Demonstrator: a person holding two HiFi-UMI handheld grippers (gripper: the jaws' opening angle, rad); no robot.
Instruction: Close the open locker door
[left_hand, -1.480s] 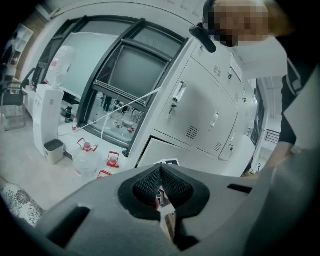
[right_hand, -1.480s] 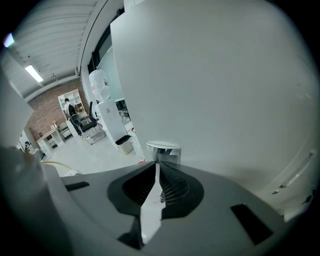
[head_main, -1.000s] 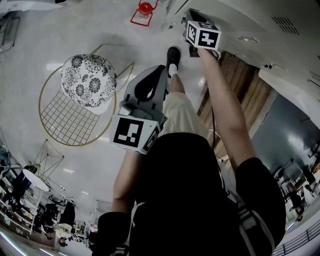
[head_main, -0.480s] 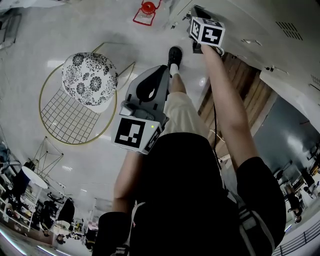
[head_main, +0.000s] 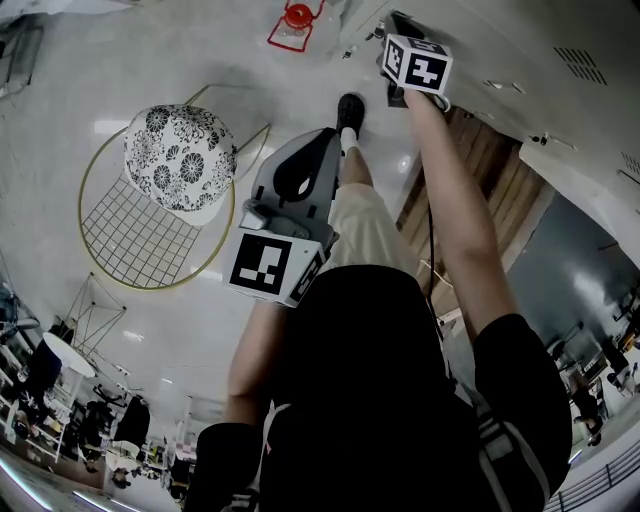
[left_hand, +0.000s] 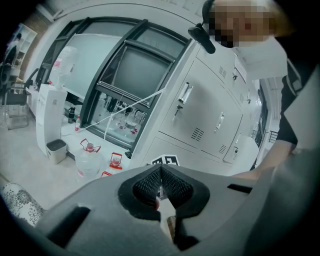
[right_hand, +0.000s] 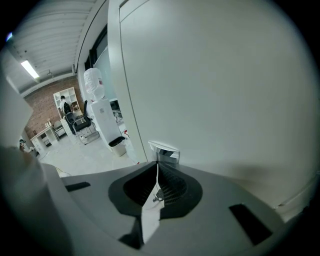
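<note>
We see the right gripper (right_hand: 157, 164) with its jaws pressed together, the tips right at the small metal handle (right_hand: 165, 149) of the locker door (right_hand: 215, 85), whose white panel fills most of that view. The handle's lower part is hidden behind the jaws, so it may be touching them, though we cannot be sure. The left gripper (left_hand: 161, 170) is held near the person's body, jaws closed on nothing, and in the head view the right gripper's tips are lost behind its marker cube (head_main: 415, 62).

Head view steeply downward; right gripper view close against locker door (right_hand: 210, 75).
</note>
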